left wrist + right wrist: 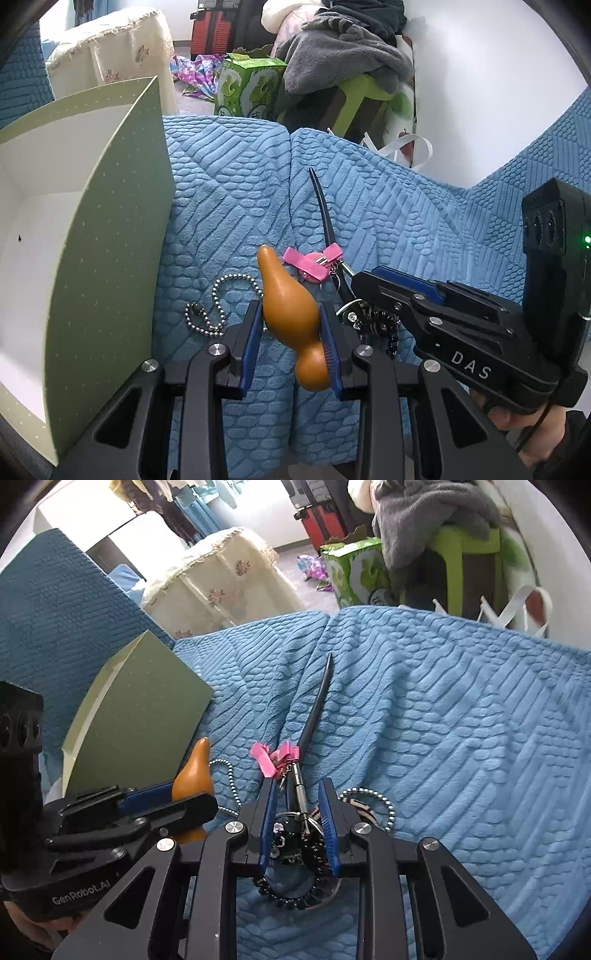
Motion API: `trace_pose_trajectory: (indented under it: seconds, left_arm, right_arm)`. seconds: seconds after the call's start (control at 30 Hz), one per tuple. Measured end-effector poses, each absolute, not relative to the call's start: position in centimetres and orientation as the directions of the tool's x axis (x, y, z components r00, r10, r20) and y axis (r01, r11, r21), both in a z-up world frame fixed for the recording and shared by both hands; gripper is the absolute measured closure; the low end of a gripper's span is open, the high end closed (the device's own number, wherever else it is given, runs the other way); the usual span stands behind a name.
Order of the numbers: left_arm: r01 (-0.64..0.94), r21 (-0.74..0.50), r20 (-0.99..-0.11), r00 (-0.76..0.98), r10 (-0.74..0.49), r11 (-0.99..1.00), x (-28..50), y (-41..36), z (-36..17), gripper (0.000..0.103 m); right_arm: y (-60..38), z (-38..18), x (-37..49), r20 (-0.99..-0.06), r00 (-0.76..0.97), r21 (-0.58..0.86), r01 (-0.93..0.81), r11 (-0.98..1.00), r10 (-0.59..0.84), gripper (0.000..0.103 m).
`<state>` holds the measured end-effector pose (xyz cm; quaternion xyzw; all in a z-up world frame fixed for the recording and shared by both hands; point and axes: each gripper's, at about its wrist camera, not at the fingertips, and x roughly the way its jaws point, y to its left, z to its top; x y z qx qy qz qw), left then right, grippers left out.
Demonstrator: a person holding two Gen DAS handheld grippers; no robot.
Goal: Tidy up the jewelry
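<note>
Left hand-held gripper (291,347), black w/ blue pads, pinches an orange-brown gourd-shaped pendant (290,314); both pads press its sides, narrow neck pointing fwd, away from the fingers. Just left of its left finger a silver ball chain (212,306) curls on the blue textured sofa cover (229,192). Further left stands an open green box (107,221) w/ white inside, its wall close beside the left finger.

Just ahead of the gourd's tip lies a pink ribbon charm (312,264) w/ small metal rings, and a thin black strap (325,218) runs fwd from it along the cover's fold.

Right hand-held gripper (299,834) sits to the right of the left one, fingertips near each other. Its blue pads (267,823) are partly closed around a bundle of jewelry: a black beaded bracelet (291,897), a key ring (295,818) and a dark patterned piece; whether the pads actually squeeze the bundle, can't tell. A second silver ball chain (373,799) loops just right of its right finger. Same pink charm and black strap lie straight ahead of it.

Beyond the sofa edge: a green carton (247,88), grey clothing (347,51) piled on a green stool (364,92).
</note>
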<state>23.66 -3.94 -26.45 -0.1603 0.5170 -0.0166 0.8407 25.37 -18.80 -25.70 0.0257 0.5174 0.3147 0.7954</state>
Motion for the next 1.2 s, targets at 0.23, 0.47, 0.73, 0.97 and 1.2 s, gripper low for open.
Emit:
trace_pose_trajectory:
  seconds: [0.23, 0.47, 0.73, 0.97, 1.2]
  left_arm:
    - [-0.138, -0.288, -0.864, 0.465, -0.195, 0.948, 23.9, -3.8, -26.7, 0.072]
    - [-0.136, -0.285, -0.864, 0.465, -0.193, 0.949, 24.0, -3.9, -26.8, 0.072]
    - [-0.130, -0.291, -0.860, 0.468, -0.200, 0.948, 23.9, -3.9, -26.6, 0.072]
    - [-0.127, -0.294, -0.854, 0.480, -0.201, 0.947, 23.5, -3.7, -26.0, 0.072]
    - [-0.118, -0.299, -0.850, 0.484, -0.209, 0.947, 23.3, -3.7, -25.7, 0.072]
  right_arm:
    - [-18.3, -26.3, 26.0, -0.812, 0.235, 0.379, -0.485, 0.788, 0.535, 0.081]
    - [-17.8, -27.2, 26.3, -0.820, 0.207, 0.390, -0.480, 0.786, 0.533, 0.093]
    - [-18.3, -26.6, 25.7, -0.820, 0.246, 0.366, -0.471, 0.803, 0.517, 0.097]
    - [-18.8, -25.9, 24.6, -0.846, 0.285, 0.294, -0.458, 0.839, 0.451, 0.098]
    - [-19.3, -26.1, 24.4, -0.847, 0.279, 0.306, -0.440, 0.844, 0.452, 0.099]
